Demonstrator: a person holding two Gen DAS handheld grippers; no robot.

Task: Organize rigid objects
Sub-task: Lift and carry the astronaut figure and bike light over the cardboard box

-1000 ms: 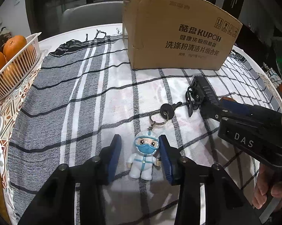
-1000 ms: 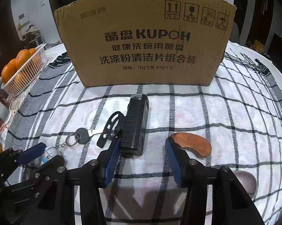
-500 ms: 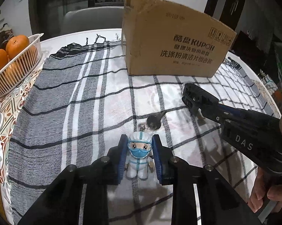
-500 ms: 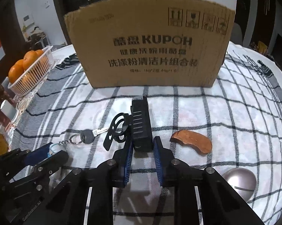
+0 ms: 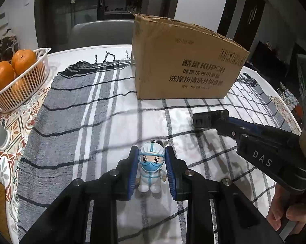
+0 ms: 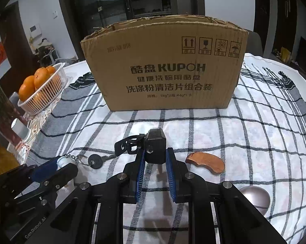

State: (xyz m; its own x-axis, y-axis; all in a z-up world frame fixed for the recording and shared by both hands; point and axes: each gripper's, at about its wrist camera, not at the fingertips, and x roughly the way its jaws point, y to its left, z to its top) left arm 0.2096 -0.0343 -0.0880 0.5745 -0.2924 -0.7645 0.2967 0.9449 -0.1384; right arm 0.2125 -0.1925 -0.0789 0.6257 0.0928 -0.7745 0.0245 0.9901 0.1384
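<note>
On the checked tabletop [image 6: 254, 138], our left tool [image 5: 151, 167] squeezed the light, hard toy doll [image 5: 151, 168] and our right tool [image 6: 155, 162] pinched the stiff black lamp [image 6: 155, 146].

left claw [image 5: 151, 168] closed on figurine keychain [image 5: 151, 169], right claw [image 6: 155, 161] closed on black bike light [image 6: 154, 147], both lifted off cloth

Both views are taken from close above the bench [image 5: 112, 52], angled downward toward the cardboard box [image 5: 185, 65] [image 6: 165, 65], which is shared, as is the orange basket [image 5: 20, 85] [image 6: 43, 95].
</note>
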